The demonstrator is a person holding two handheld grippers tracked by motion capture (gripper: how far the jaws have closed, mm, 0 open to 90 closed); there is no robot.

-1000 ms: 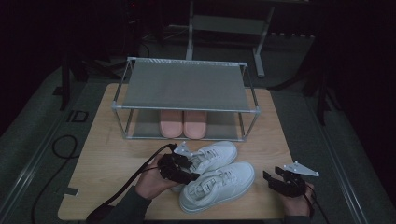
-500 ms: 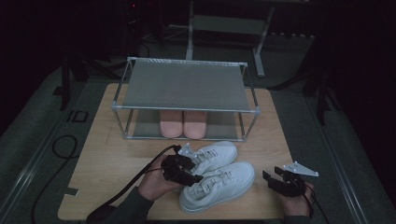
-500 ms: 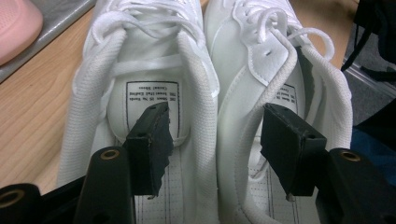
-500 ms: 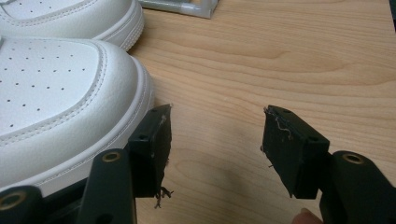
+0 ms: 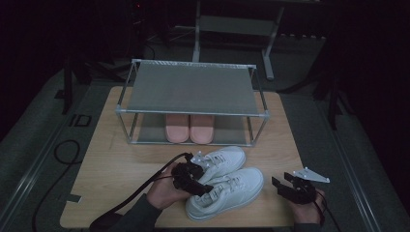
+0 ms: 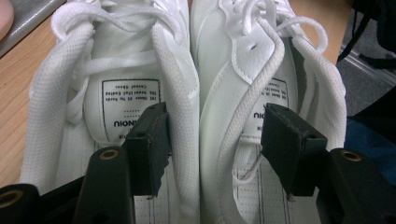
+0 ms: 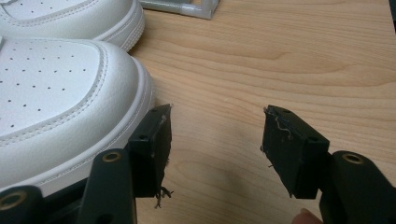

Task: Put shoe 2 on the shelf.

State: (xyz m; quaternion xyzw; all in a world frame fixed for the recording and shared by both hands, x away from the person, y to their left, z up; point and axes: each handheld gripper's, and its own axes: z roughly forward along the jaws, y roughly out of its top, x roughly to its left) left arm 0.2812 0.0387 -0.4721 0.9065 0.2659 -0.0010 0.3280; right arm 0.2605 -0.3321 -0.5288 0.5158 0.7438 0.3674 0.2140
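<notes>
left gripper (image 6: pixel 215 135) jaws straddle the white sneakers' (image 6: pixel 196 93) touching inner walls.

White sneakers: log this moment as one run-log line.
left gripper: open, one jaw inside each of the white sneakers | right gripper: open, beside toe | pink slippers: lower rack shelf

Beyond the tongs a light wooden table (image 5: pixel 116 159) bears a two-tier metal shoe rack (image 5: pixel 191 89) with grey shelves, and a pair of pink slippers (image 5: pixel 186 128) lies on its lower shelf. Farther back, past the rack, a grey metal stand (image 5: pixel 232 26) rises in a dark room. Grey carpet (image 5: pixel 34 140) flanks the table on both sides, with a black cable (image 5: pixel 60 154) looped at the left.
</notes>
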